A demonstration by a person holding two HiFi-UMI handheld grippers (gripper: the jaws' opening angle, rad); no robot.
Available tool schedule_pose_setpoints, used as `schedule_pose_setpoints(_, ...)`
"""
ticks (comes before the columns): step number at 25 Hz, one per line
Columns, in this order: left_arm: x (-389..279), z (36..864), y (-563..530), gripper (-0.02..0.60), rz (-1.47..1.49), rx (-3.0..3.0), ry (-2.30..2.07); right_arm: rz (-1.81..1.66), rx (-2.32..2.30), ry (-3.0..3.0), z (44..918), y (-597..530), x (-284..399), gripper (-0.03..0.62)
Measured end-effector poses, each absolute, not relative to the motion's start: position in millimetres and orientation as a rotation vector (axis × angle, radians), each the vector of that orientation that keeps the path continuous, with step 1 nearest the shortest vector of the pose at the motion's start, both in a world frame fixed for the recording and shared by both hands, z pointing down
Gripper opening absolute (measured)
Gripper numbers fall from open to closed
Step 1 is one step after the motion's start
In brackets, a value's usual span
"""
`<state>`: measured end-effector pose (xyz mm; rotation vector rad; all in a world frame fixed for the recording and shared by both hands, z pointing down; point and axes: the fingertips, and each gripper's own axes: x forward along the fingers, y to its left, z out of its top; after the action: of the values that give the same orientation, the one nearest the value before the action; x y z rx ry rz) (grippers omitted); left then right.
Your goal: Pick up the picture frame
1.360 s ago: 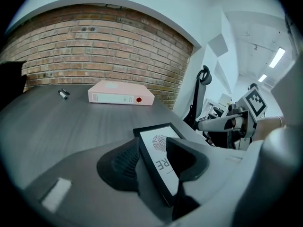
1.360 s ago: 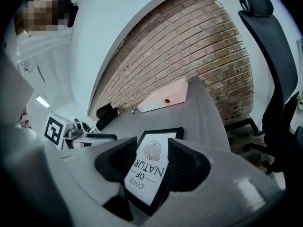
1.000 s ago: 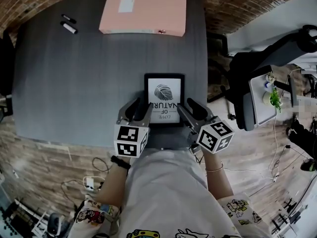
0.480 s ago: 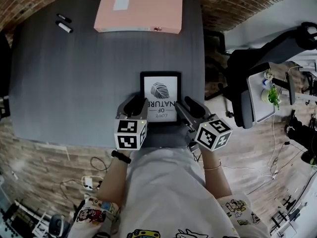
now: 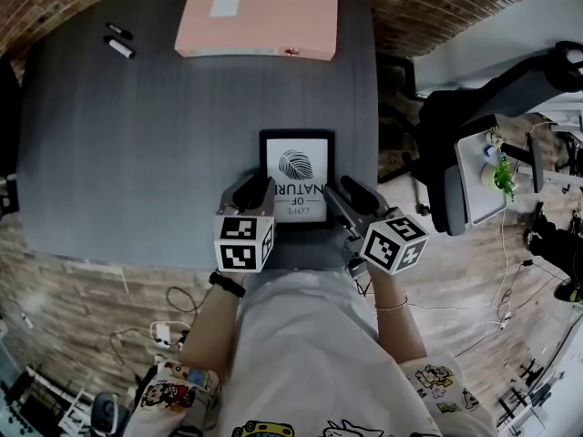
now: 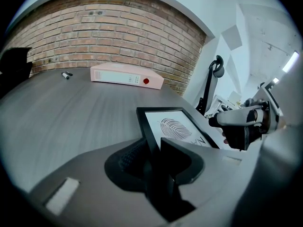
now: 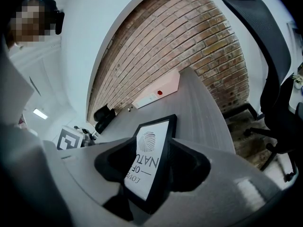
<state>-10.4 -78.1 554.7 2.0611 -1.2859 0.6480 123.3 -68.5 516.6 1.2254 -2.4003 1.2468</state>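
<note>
Both forearms reached forward side by side from the person's torso, with the left gripper (image 5: 252,190) and the right gripper (image 5: 347,195) angled down toward the table. The left jaws had just been closing and stood narrowed around the left edge of the picture frame (image 5: 297,167), without clearly pinching it. The right jaws stood wide apart, with the frame's right edge and near corner between them. A dark band circled the left wrist (image 5: 224,284).
</note>
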Motion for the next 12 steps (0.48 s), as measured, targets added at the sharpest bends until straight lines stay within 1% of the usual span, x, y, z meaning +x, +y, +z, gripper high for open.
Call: schedule_pose_setpoints(12, -18.6, 553.4, -84.0, 0.083, 0.535, 1.946, -1.308, 1.321, 1.165, -2.346, 526.8, -68.6, 121.5, 0.215)
